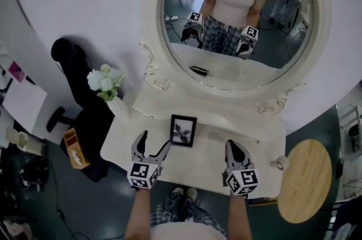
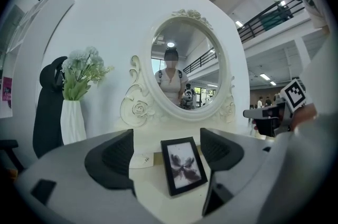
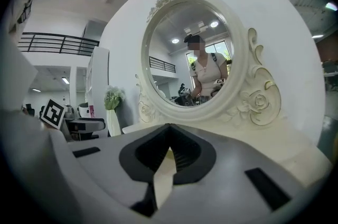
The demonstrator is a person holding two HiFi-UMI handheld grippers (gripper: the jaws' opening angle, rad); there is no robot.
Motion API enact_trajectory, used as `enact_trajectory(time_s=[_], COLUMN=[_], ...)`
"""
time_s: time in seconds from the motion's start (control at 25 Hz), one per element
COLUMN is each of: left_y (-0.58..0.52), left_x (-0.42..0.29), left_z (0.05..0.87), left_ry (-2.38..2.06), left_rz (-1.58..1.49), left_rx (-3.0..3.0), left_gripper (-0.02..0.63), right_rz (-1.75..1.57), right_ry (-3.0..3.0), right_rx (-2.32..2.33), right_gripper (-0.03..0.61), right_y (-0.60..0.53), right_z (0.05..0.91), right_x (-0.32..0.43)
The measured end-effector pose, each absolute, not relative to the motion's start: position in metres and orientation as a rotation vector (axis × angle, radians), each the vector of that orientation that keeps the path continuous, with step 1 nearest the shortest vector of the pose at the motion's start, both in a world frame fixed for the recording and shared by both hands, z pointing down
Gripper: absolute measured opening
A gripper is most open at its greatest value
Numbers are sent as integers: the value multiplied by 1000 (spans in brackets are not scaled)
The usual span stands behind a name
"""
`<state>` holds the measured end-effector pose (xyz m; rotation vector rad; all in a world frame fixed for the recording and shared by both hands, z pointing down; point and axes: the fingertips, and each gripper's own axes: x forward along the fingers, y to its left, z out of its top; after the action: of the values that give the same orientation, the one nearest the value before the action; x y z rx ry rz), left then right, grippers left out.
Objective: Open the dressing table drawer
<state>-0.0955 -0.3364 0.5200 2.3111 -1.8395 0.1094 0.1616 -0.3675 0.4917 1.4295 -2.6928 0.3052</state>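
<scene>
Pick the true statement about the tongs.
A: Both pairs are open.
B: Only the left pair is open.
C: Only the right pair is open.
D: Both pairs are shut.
B: the left tongs have their jaws wide apart, with the picture frame on the table showing through the gap, while the right tongs have their jaws closed tip to tip.

The picture frame (image 1: pixel 184 130) is standing mid-table, straight ahead of the left gripper (image 1: pixel 156 140) and its parted jaws, and is blocking a forward reach there. The vase (image 1: pixel 117 106) is crowding the table's (image 1: pixel 260 137) left rear corner. Bare tabletop is lying ahead of the right gripper (image 1: pixel 232 146), whose jaws are together, and is running to the mirror (image 1: pixel 226 72) base. A round side table (image 1: pixel 305 174) is flanking the right end.
</scene>
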Motion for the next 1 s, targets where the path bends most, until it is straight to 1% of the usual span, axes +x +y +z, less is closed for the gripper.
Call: enact_trajectory(time_s=[0.32, 0.68, 0.84, 1.0], left_y=[-353, -376, -390, -407], left_x=[-135, -181, -189, -189], left_z=[537, 578, 601, 632], left_ry=[-1924, -1952, -1928, -1876], left_rz=[100, 132, 181, 286], left_rx=[2208, 2082, 2052, 2009], left_gripper=[380, 380, 379, 377], right_rz=[324, 370, 396, 396], right_ry=[-2781, -2784, -2749, -2722], right_rx=[1234, 1006, 946, 924], right_gripper=[15, 15, 15, 15], right_y=[-389, -396, -396, -398], right_z=[499, 539, 562, 577], right_x=[84, -19, -50, -65])
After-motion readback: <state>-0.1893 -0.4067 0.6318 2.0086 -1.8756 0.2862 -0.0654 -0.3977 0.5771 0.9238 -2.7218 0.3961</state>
